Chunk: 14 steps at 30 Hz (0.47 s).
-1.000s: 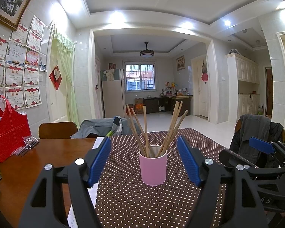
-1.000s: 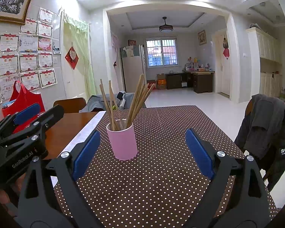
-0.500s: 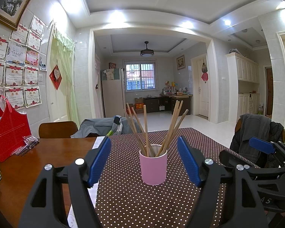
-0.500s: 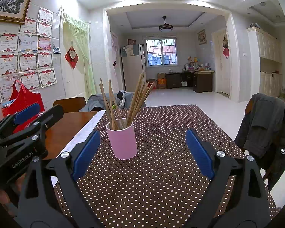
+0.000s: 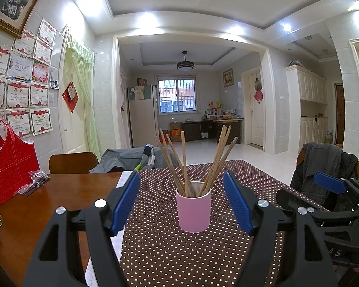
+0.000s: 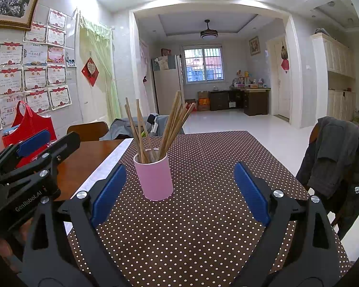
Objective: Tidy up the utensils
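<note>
A pink cup (image 5: 193, 209) stands upright on the brown dotted tablecloth (image 5: 179, 258), holding several wooden chopsticks (image 5: 186, 162) that fan out. My left gripper (image 5: 181, 191) is open and empty, its blue pads on either side of the cup, a little short of it. In the right wrist view the cup (image 6: 154, 177) with the chopsticks (image 6: 155, 129) sits left of centre. My right gripper (image 6: 179, 184) is open and empty, back from the cup. Each gripper shows at the edge of the other's view.
A bare wooden table top (image 5: 36, 205) lies left of the tablecloth, with a red bag (image 5: 9, 167) and a small plastic packet (image 5: 33, 181) by the wall. Chairs stand at the far left (image 5: 73, 162) and at the right, draped with a jacket (image 6: 337, 157).
</note>
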### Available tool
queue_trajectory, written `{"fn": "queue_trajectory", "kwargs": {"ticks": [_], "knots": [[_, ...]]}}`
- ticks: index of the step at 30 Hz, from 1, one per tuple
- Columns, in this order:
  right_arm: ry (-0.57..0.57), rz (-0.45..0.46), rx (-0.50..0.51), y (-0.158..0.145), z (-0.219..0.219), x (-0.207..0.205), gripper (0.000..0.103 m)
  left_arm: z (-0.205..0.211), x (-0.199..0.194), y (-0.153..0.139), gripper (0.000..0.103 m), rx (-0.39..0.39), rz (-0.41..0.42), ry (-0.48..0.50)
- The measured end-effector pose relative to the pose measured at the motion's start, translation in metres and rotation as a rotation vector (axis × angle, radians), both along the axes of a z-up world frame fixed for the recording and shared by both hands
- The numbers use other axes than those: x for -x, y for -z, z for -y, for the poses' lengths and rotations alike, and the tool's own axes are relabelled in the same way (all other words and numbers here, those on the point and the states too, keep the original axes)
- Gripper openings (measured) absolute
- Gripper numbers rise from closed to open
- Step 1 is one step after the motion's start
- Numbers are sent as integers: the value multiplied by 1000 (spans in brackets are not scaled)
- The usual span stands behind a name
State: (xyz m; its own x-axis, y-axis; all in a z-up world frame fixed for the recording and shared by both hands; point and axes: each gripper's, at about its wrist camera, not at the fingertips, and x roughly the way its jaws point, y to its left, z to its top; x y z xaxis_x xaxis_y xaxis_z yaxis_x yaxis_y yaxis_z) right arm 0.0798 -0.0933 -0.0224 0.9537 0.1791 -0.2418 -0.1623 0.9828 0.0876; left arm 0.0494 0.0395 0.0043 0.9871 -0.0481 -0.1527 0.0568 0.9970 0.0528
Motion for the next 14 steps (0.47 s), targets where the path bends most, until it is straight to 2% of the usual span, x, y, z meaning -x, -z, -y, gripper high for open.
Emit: {"fn": "queue_trajectory", "kwargs": {"ticks": [8,14], "knots": [[-1,-13,-2,6,-1,-2,90,-4,1,6,71,-4,-12,2],[-8,-59,-2,16,1,-15,90,-9,-4,21,71,4,-73,20]]}}
